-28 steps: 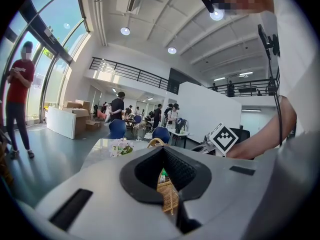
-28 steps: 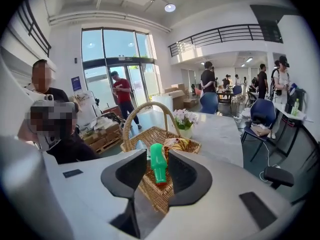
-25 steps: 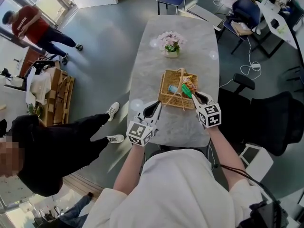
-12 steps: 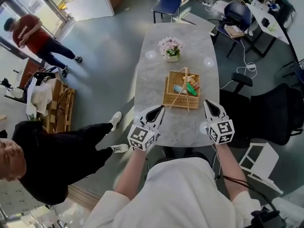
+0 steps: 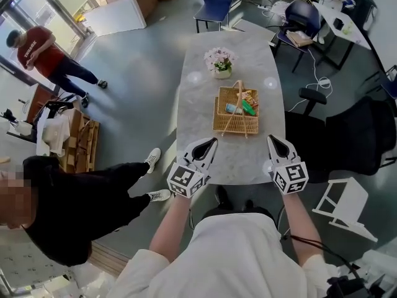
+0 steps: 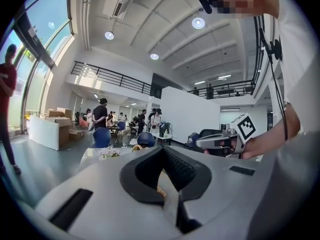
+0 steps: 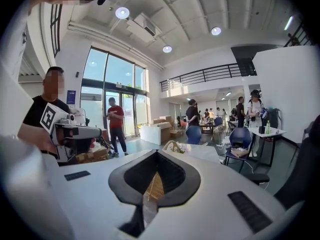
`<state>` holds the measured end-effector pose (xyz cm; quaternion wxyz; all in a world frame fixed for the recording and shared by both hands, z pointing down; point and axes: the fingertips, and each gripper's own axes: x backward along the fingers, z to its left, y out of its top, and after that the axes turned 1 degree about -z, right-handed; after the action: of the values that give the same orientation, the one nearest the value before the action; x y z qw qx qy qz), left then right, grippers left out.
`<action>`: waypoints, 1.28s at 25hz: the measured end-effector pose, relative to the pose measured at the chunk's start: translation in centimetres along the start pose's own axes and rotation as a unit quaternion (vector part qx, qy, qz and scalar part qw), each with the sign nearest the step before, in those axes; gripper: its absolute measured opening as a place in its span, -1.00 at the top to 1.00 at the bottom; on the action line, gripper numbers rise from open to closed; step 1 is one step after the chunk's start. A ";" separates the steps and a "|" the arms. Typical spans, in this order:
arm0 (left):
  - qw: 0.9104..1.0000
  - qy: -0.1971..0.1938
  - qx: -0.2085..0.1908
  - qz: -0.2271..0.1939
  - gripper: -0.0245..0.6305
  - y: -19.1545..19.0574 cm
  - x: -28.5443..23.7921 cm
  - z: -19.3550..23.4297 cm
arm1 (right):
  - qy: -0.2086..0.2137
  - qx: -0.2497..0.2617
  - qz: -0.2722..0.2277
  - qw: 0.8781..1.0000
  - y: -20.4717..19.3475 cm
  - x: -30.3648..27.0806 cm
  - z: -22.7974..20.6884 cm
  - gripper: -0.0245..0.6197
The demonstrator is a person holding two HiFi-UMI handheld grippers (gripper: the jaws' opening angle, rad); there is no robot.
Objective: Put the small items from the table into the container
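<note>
A wicker basket (image 5: 221,124) stands on the marble table (image 5: 197,113), and everything here is placed from it. Both tools hang on the near side of the basket, well apart from it, over the table's near edge. The left gripper (image 5: 213,143) is off the basket's near left corner and the right gripper (image 5: 272,139) off its near right corner. Each points roughly along the table toward the basket's end. Neither tool touches the basket, the table or the other tool.

The left gripper's jaws are pressed together. In the left gripper view its two dark ribbed pads (image 6: 181,170) curve round and meet at the tips. The spade-shaped hollow behind the tips holds nothing, and only a sliver of the basket's weave shows through it. The right gripper stands the same way: tips pinched together, pads (image 7: 172,176) bare, the basket's wicker showing beyond the hollow. Each tool's marker cube sits at its rear, on the side away from the basket.

The small items (image 5: 243,104) lie inside the basket, bunched toward its far right part. There is a green packet (image 5: 248,108), with a bluish one (image 5: 231,108) just left of it. At the basket's far side is what looks like an orange snack bag (image 5: 248,96); it is too small in the head view to be sure. Beyond the basket's far side, apart from it, stands a pot of pale flowers (image 5: 221,62).
</note>
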<state>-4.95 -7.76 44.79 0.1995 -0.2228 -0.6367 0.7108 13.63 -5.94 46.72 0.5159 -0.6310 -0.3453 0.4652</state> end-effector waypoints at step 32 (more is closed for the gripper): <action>0.996 0.081 0.009 -0.034 0.91 0.0 15.9 -22.2 | 0.057 0.002 -0.039 0.998 -1.9 24.1 9.3 0.89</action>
<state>-5.30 19.35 41.77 0.2769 -0.2562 -0.6195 0.6884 12.90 19.65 42.66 0.5536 -0.6417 -0.3383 0.4089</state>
